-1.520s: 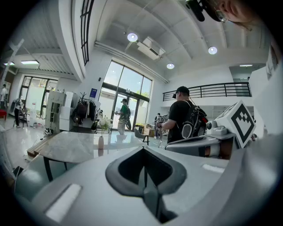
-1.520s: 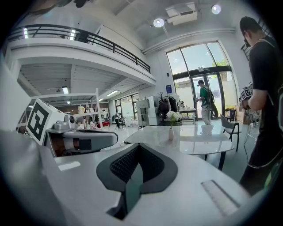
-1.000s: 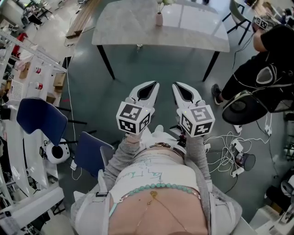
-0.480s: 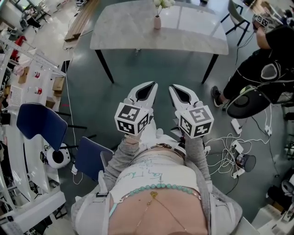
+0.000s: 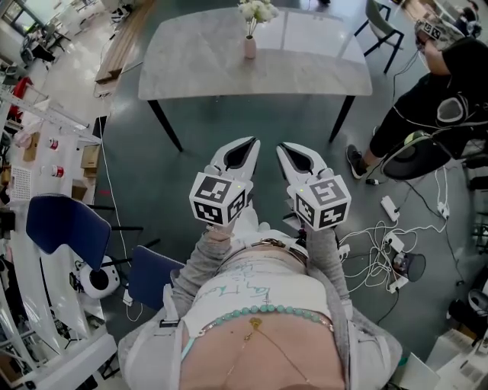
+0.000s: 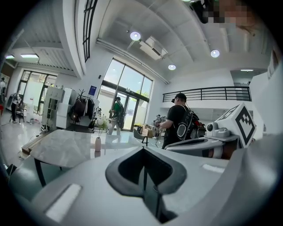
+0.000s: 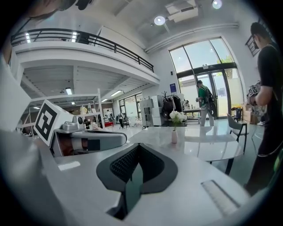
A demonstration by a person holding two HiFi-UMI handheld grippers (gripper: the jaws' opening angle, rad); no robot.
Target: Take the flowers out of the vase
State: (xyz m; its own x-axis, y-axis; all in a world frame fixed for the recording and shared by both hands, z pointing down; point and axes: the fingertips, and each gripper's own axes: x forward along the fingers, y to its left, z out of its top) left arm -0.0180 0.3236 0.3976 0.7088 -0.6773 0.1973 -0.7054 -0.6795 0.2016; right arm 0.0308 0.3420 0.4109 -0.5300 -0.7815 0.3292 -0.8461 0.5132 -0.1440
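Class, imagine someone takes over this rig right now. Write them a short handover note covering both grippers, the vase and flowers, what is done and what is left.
Left gripper: shut, empty, held out in front of the body, well short of the table.
Right gripper: shut, empty, beside the left one.
Things: the pink vase stands upright on the table ahead, with the white flowers in it.
Done: nothing yet; the flowers are untouched.
Left: step up to the table, open a gripper, take the stems and lift the flowers out, probably steadying the vase with the other gripper.
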